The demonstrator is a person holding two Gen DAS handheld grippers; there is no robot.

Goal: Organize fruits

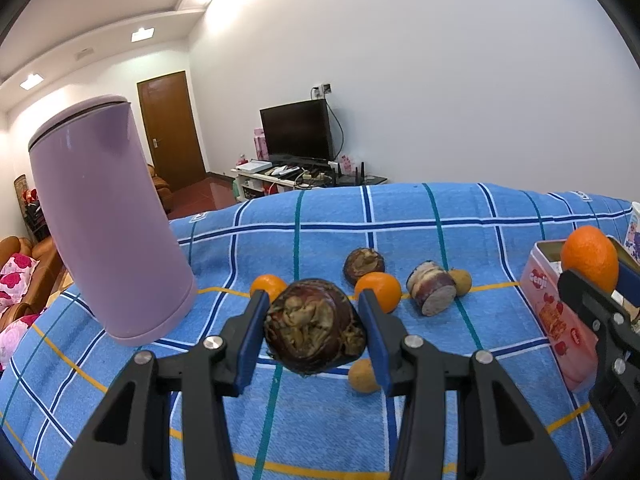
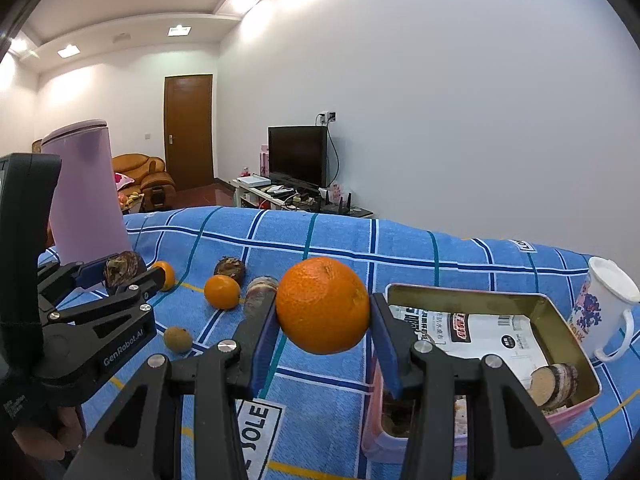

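Note:
My left gripper [image 1: 313,304] is shut on a dark brown, rough round fruit [image 1: 314,330], held just above the blue checked cloth [image 1: 440,208]. The right wrist view shows that same gripper [image 2: 122,274] and its brown fruit [image 2: 120,270] at the left. An orange [image 2: 322,305] sits between the blue pads of my right gripper [image 2: 324,308], which is shut on it. It hangs by the left end of an open pink tin [image 2: 468,294]. In the left wrist view this orange [image 1: 590,258] and the right gripper [image 1: 602,280] are above the tin [image 1: 546,300].
Loose on the cloth lie two small oranges [image 1: 269,286] [image 1: 380,290], another brown fruit [image 1: 364,265], a cut purple-brown piece [image 1: 432,294] and two small tan fruits [image 1: 461,281] [image 1: 363,376]. A tall lilac canister [image 1: 108,220] stands left. The tin holds a cut slice [image 2: 554,384] and a packet [image 2: 480,332]. A white mug [image 2: 604,304] stands right.

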